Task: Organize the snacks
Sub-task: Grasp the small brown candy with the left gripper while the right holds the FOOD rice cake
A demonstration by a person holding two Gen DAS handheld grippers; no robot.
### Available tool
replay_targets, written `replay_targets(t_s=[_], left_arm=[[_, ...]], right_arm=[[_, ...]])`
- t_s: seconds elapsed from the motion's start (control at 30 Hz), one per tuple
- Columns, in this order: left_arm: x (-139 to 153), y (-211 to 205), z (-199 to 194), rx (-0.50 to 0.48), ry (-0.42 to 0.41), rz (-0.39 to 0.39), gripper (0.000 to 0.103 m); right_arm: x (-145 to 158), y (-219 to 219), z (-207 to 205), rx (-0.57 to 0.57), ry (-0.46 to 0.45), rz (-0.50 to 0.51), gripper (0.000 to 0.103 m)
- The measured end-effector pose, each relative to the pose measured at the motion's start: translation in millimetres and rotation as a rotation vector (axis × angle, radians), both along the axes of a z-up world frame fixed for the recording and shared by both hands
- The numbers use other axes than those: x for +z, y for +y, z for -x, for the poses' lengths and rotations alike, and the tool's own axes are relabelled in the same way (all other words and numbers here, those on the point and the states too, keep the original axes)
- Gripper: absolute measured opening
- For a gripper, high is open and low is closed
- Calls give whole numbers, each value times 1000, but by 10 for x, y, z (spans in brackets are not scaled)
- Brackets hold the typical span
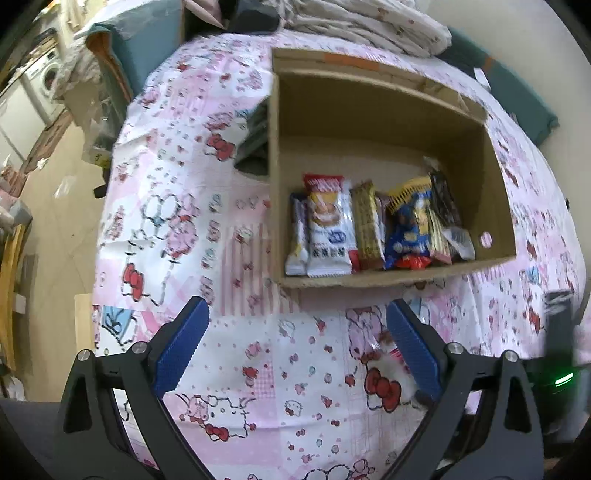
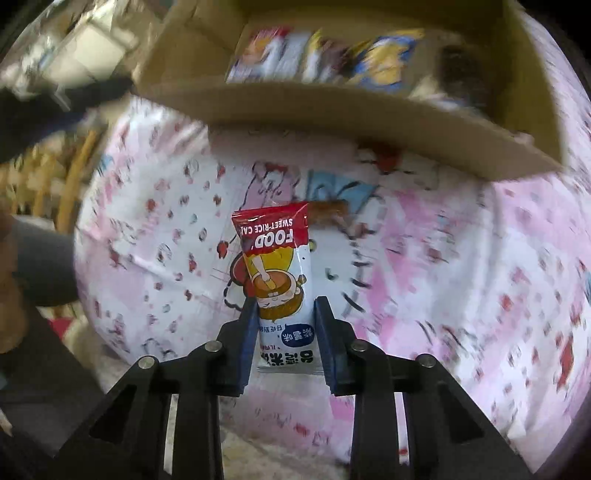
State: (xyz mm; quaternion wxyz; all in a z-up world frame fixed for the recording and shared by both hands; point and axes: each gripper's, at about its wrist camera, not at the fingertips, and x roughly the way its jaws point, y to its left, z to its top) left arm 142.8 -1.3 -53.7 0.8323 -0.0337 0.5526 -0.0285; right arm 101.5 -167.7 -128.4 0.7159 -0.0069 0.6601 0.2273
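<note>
A cardboard box (image 1: 373, 110) stands on the pink cartoon tablecloth (image 1: 192, 221). Several snack packets (image 1: 369, 229) lie in a row along its near wall. My left gripper (image 1: 295, 325) is open and empty, held over the cloth just in front of the box. My right gripper (image 2: 286, 306) is shut on a red and white sweet-rice cake packet (image 2: 277, 266), held above the cloth. The box (image 2: 332, 114) is ahead of it, blurred, with packets (image 2: 317, 55) inside.
Folded bedding (image 1: 369, 22) lies behind the box. A dark device with a green light (image 1: 561, 354) is at the right. The table edge drops to the floor (image 1: 55, 206) on the left. A small brown item (image 2: 328, 210) lies on the cloth before the box.
</note>
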Motion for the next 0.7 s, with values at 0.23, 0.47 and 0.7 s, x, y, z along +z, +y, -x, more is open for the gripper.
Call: replay_targets(t_s=[0.23, 0.47, 0.7], left_arm=[[-230, -453, 93, -195, 52, -46, 94], [-572, -1067, 100, -419, 115, -126, 89], [-894, -1414, 40, -504, 138, -201, 70]], right_arm=[[421, -674, 73, -345, -106, -181, 32], [508, -1013, -14, -491, -129, -207, 32], [496, -1136, 0, -534, -107, -230, 32]])
